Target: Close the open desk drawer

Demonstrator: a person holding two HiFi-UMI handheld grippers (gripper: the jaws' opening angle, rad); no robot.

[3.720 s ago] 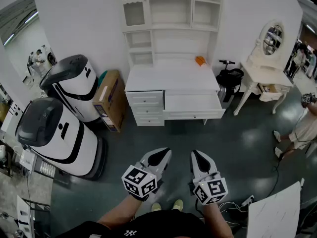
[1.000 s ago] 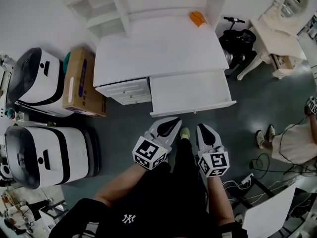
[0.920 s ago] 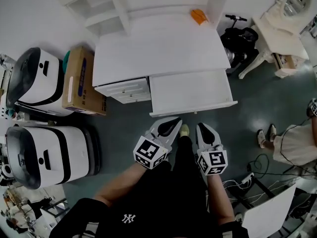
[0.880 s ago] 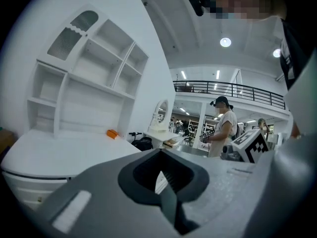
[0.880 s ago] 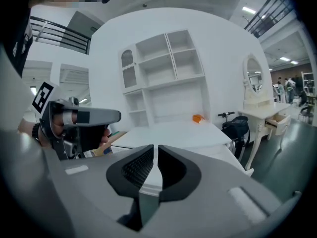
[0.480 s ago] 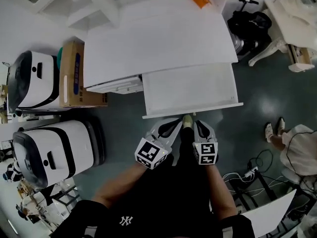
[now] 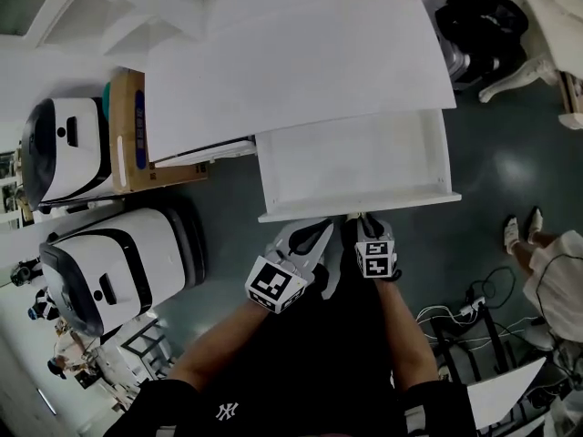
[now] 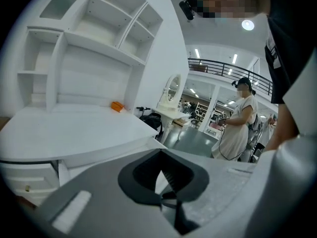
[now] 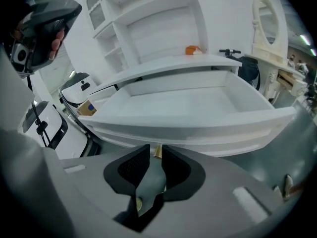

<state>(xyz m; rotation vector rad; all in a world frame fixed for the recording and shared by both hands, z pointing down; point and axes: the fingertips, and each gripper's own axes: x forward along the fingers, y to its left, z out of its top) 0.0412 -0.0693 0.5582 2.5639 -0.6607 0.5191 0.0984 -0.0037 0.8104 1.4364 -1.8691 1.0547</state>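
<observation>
Currently the white rectangular desk drawer [image 7: 364,205] is standing open, slid out from under the top of the white-painted bench [image 7: 301,53] toward the person. Its long axis is running left to right across both hand-held grippers, parallel to the bench's front edge. Its open top is facing up and its front panel [image 9: 198,128] is facing the jaws.

The right hand-held gripper [image 7: 363,219] is pointing straight at the middle of that front panel. In the right gripper view, the right hand-held gripper [image 9: 157,155] is holding its jaws only narrowly apart, and a small brass drawer knob [image 9: 157,151] is sitting between their tips. The pads are lying close against the knob on both sides, so they appear to be clamping it. The drawer's bare white interior is spreading out just beyond and above the jaws.

The left hand-held gripper [image 7: 324,229] is hanging just beside the right one on its left, a little back from the panel. It is angling toward the panel without touching it. In the left gripper view, the left hand-held gripper [image 8: 161,157] is keeping its jaws together with nothing between them.

Far beyond the jaws, at the back of the bench top, a small orange object [image 9: 193,50] is lying. Well off to the left of the left hand-held gripper, a brown cardboard box [image 7: 132,130] is leaning against the bench's side.
</observation>
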